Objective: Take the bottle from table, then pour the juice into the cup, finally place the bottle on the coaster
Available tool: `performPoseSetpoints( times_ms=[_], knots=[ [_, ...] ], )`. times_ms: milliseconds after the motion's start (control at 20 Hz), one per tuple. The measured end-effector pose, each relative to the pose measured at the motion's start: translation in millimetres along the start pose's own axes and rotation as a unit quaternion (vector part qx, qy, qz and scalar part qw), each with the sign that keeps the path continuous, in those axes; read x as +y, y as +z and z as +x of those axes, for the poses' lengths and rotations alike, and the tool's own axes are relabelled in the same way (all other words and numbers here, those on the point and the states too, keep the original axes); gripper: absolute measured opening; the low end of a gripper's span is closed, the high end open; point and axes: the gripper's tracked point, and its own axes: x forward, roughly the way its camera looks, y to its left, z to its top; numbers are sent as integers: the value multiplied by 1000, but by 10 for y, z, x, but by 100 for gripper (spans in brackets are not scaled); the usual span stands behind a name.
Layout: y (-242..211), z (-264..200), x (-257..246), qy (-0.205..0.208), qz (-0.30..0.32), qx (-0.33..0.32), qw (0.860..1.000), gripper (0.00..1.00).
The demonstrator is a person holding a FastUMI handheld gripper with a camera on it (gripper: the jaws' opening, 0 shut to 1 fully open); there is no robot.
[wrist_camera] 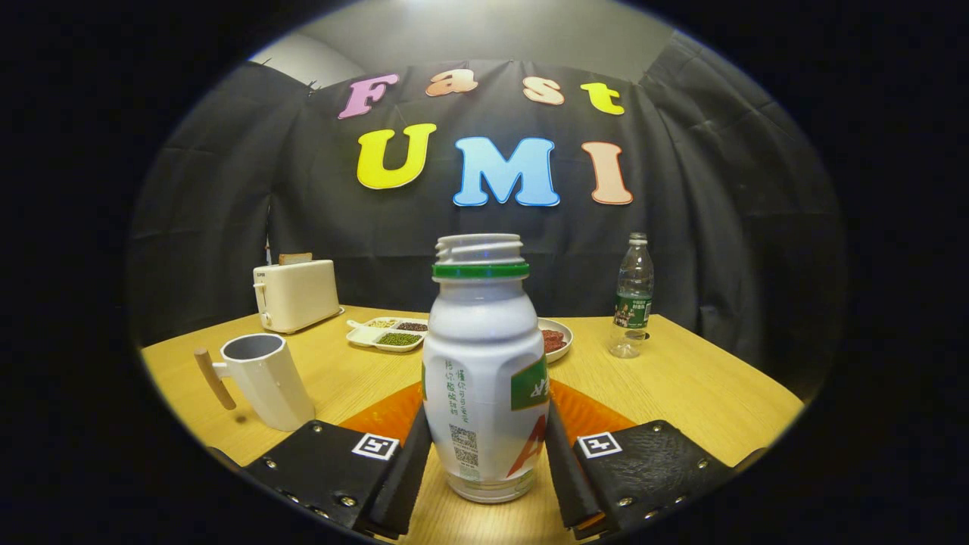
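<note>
Gripper view: level tool (484, 462), fingers clamping upright bottle (481, 363) above coaster (394, 412).

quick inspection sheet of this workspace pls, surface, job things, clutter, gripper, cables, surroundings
surface: wooden table, no spills seen
job's things: white bottle upright, cap off, between the fingers; white cup with wooden handle beside the fingers, upright; orange coaster just behind the bottle
clutter: toaster with bread in it, divided tray of beans, plate behind the bottle, clear water bottle, all beyond the job's things
grippers: gripper with both fingers against the bottle's sides
cables: nothing seen
surroundings: black cloth wall behind the table
</note>
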Motion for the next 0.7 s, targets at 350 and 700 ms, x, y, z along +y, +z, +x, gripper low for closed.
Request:
performPoseSetpoints(
  times_ms=[350,700],
  knots=[
    [163,22,103,14,-105,10,994,71],
    [295,50,335,31,-190,4,981,71]
  ],
)
